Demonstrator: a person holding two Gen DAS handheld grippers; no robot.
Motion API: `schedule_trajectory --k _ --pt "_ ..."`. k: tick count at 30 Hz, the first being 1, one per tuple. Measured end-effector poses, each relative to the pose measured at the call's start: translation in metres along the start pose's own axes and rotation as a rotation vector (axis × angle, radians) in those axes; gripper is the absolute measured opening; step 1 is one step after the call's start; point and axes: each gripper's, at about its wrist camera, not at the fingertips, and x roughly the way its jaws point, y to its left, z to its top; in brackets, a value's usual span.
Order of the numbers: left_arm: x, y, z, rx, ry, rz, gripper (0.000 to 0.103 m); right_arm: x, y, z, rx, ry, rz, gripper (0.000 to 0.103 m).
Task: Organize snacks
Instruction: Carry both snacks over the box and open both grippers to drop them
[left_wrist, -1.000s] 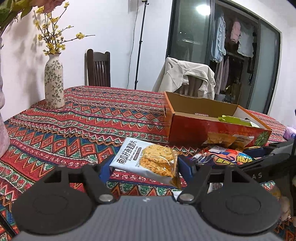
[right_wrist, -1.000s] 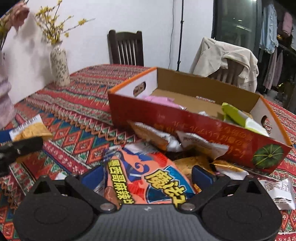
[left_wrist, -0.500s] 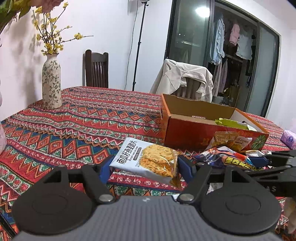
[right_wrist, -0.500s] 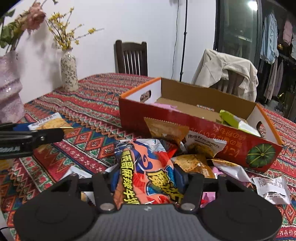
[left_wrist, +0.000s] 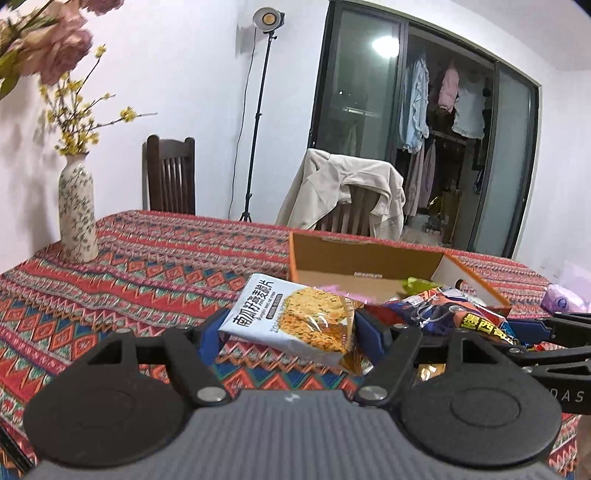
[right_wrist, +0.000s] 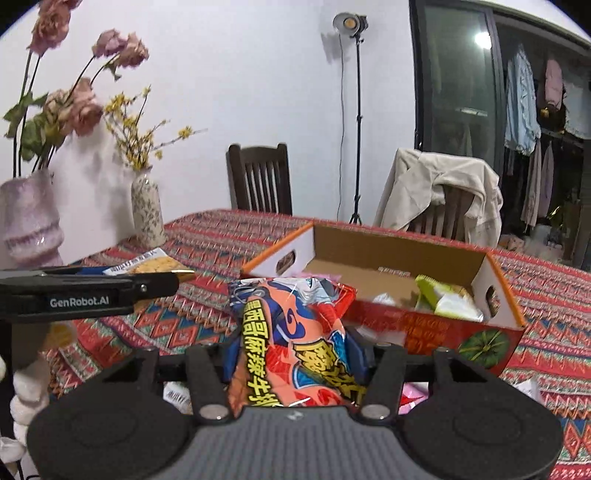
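1. Holding one packet each, both grippers sit lifted above the patterned tablecloth, in front of the open cardboard box — the sorting looks mid-way.
2. Left gripper: jaws fairly wide, pads pressed on the sides of a white-and-blue packet of crisp slices, which hangs clear of the cloth, just short of the box's left end.
3. Right gripper: jaws drawn in narrow, clamped on an orange-and-blue spicy snack bag that stands up between them, before the box's near wall.
4. Done so far — a green packet, something pink and some pale wrappers already lie inside the box.
5. Left to do: both held packets have yet to go in, and a few small wrappers lie on the cloth by the box's near wall; how many more lie below the grippers I cannot tell.
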Motion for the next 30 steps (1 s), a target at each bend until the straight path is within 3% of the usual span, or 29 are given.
schedule_trajectory --k 7,16,24,30 --pt "0.017 -0.02 0.03 0.051 -0.047 -0.015 0.073 0.008 -0.027 0.028 0.026 -0.055 -0.065 0.054" --pt "0.068 -0.049 0.065 0.073 -0.054 -0.03 0.073 0.042 -0.068 0.06 0.075 -0.087 -0.146 0.054" --pt "0.127 -0.066 0.077 0.039 -0.018 -0.014 0.073 0.089 -0.098 0.066 0.127 -0.085 -0.204 0.054" --pt "0.163 -0.065 0.069 0.036 0.011 0.004 0.073 0.115 -0.115 0.059 0.137 -0.084 -0.226 0.054"
